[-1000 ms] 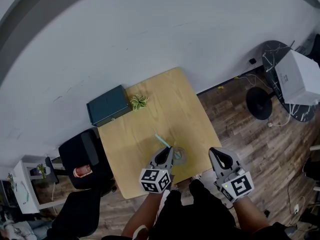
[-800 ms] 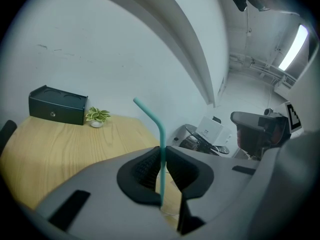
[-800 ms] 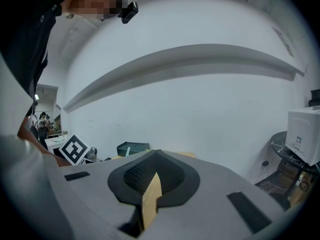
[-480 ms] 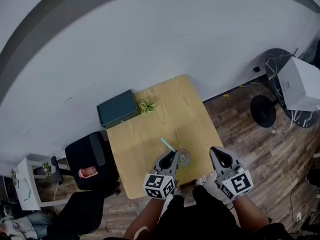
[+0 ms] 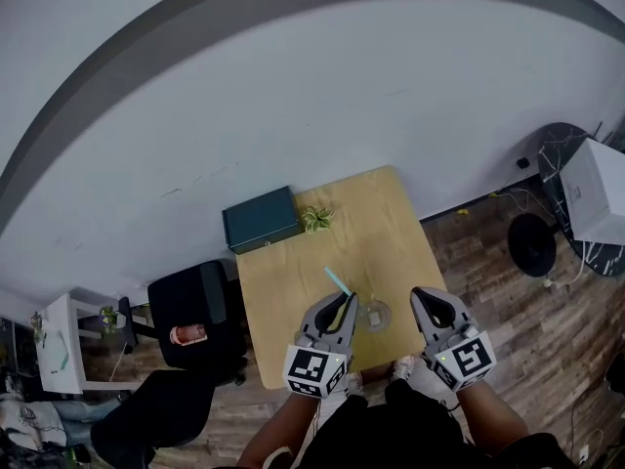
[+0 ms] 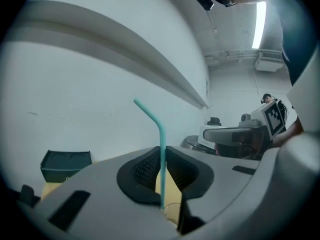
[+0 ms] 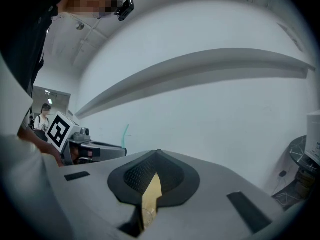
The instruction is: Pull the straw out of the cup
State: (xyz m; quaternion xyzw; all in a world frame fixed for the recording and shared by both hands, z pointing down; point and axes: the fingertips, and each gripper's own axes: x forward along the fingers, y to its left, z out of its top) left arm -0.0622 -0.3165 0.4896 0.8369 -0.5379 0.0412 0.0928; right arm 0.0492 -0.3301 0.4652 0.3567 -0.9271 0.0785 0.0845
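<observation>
Seen from the head view, our left gripper (image 5: 344, 304) is hiding the lower end of the teal straw (image 5: 337, 281), so we are not able to tell whether it is clear of the cup (image 5: 374, 315). The clear cup is standing on the desk (image 5: 283, 291), between our two grippers. The left fingers (image 6: 145, 169) are pinching the straw upright, its bent top rising above them. Our right gripper (image 5: 427, 299) is hovering beside the cup, its fingers (image 7: 170, 176) closed on nothing.
</observation>
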